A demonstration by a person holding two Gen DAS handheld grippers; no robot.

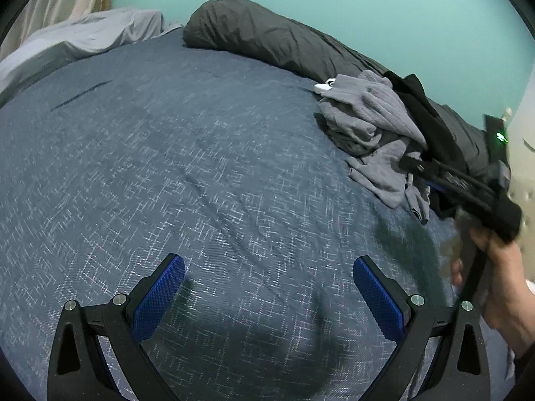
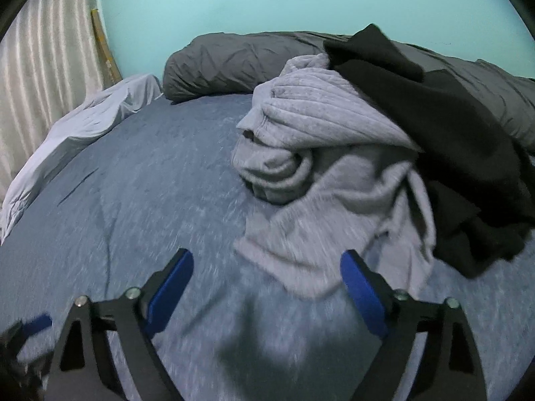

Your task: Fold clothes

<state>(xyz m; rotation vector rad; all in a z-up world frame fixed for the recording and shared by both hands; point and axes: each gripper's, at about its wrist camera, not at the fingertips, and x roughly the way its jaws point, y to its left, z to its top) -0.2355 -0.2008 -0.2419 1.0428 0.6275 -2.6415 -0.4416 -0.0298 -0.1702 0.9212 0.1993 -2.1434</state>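
Observation:
A crumpled grey ribbed garment [image 2: 321,180] lies in a heap on the blue bedspread [image 2: 133,193], with a black garment [image 2: 468,153] draped over its right side. My right gripper [image 2: 267,267] is open and empty, its jaws hovering just in front of the grey garment's near edge. In the left wrist view the same grey garment [image 1: 371,123] and black garment [image 1: 421,107] sit at the far right. My left gripper [image 1: 269,274] is open and empty over bare bedspread [image 1: 167,167]. The right gripper's body [image 1: 468,183] reaches toward the heap there, held by a hand.
A dark grey rolled duvet [image 1: 267,36] lies along the teal wall at the back. A pale grey sheet [image 1: 83,36] is bunched at the far left by a curtain [image 2: 40,77]. A small white object [image 1: 324,86] lies behind the heap.

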